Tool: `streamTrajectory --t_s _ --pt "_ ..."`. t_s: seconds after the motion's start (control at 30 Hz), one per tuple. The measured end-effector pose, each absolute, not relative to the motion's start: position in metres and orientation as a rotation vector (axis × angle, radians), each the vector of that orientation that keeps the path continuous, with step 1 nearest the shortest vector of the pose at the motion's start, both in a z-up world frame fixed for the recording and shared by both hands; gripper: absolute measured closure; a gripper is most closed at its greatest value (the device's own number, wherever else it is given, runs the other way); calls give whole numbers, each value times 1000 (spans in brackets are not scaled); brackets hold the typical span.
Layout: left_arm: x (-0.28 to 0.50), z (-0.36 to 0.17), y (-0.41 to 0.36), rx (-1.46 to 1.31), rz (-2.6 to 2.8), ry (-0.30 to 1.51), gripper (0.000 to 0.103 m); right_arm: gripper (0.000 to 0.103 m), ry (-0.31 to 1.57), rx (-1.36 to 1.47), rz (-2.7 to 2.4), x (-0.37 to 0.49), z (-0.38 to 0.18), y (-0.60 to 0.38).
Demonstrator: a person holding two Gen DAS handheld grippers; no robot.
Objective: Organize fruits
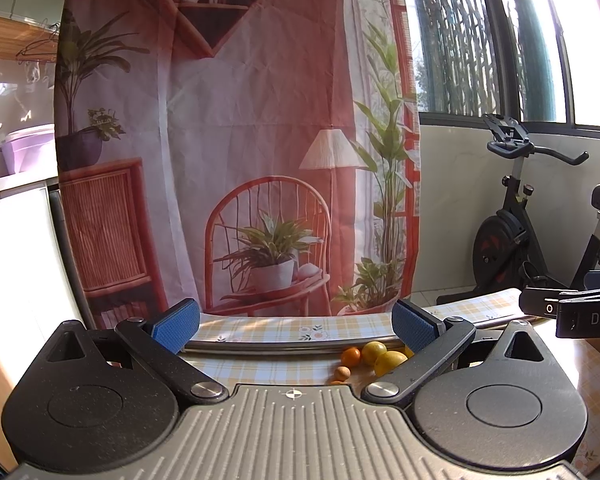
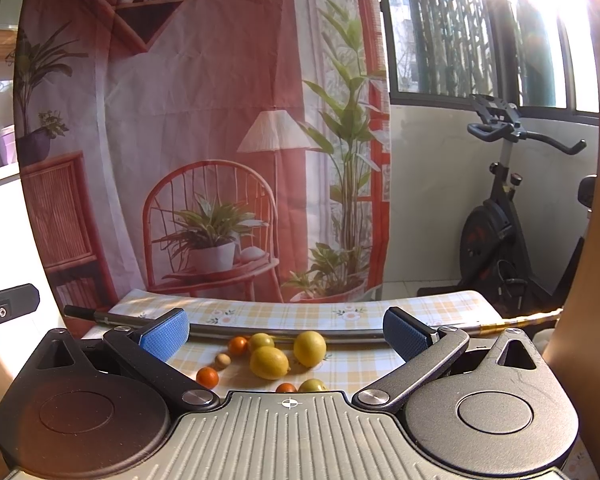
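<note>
Your surface (image 2: 360, 360), covered in a yellow checked cloth with small flower prints, carries a loose cluster of fruit toward its far side, just in front of a long metal bar (image 2: 260, 332) that lies across it. The largest pieces are the lemons: one upright lemon (image 2: 309, 348) near the bar, a second lemon (image 2: 269, 362) lying on its side just beside it, and a greenish-yellow one (image 2: 261, 341) behind, close against the bar. A fourth yellow-green fruit (image 2: 312, 385) peeks out at the near edge of your right wrist view, partly hidden by the tool body. Smaller are the little oranges: one (image 2: 237, 345) beside the rear lemon, one (image 2: 207, 377) nearer you, and one (image 2: 286, 388) half hidden. Smallest is a pale tan round fruit (image 2: 222, 360) between two oranges. Your right hand-held gripper (image 2: 286, 336) is spread wide above the cluster, its blue pads (image 2: 164, 336) touching nothing. Your left hand-held gripper (image 1: 296, 326) is likewise spread wide and holds nothing, with the fruit low to its right.
</note>
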State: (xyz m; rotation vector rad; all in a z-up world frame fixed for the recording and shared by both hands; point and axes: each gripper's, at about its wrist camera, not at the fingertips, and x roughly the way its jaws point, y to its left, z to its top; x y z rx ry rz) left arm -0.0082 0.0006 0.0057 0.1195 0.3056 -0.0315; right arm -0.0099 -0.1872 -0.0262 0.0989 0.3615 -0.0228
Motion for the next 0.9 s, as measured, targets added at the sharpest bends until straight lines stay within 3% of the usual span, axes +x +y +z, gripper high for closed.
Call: streamTrajectory --t_s 0.4,0.9 --pt "-5 4 9 78 -38 302 0 0 369 118 -22 -8 -28 -192" --pt "46 -24 67 -7 91 351 0 0 381 131 44 51 -68 -201"
